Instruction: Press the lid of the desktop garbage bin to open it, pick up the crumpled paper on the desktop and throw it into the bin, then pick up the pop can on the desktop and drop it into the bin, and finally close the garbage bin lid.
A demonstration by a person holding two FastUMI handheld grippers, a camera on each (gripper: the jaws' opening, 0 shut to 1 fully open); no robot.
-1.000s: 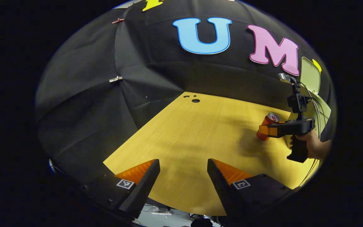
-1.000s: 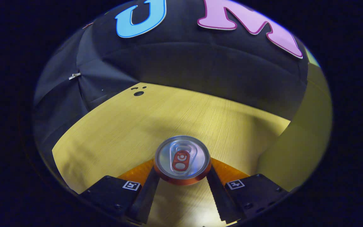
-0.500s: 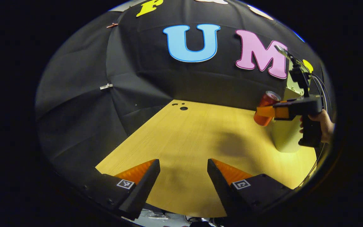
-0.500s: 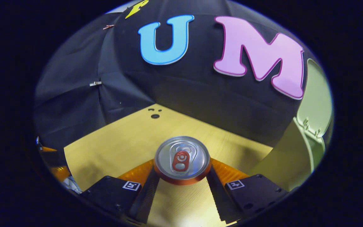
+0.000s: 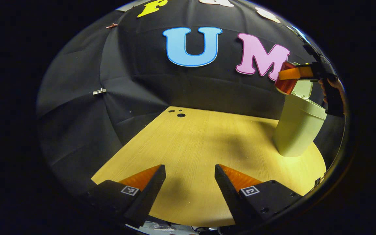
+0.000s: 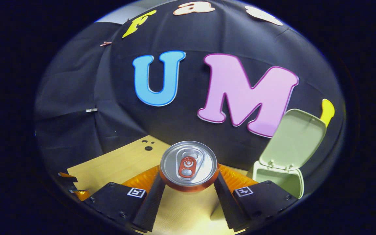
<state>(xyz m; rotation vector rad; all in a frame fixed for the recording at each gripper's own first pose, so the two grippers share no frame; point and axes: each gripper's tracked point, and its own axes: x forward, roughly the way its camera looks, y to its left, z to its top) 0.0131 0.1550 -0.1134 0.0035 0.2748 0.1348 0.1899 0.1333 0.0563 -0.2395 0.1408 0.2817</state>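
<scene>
In the right gripper view my right gripper [image 6: 189, 182] is shut on the pop can [image 6: 188, 165], whose silver top with a red tab faces the camera. The pale green garbage bin [image 6: 284, 182] stands low at the right with its lid [image 6: 292, 140] tipped up and open. In the left gripper view the same bin [image 5: 297, 130] stands at the table's far right, and the right gripper [image 5: 292, 74] holds the pop can [image 5: 286, 83] in the air just above the bin's left rim. My left gripper [image 5: 189, 182] hangs open over the table's near edge, holding nothing.
The yellow wooden table [image 5: 201, 147] has a few small round holes [image 5: 180, 115] near its back edge. A hand [image 5: 333, 85] holds the right gripper's handle. Black cloth walls close the booth behind and to the left.
The right gripper has lifted the pop can from table height up and toward the bin, to a spot above its rim. The left gripper has stayed open, shifting only slightly.
</scene>
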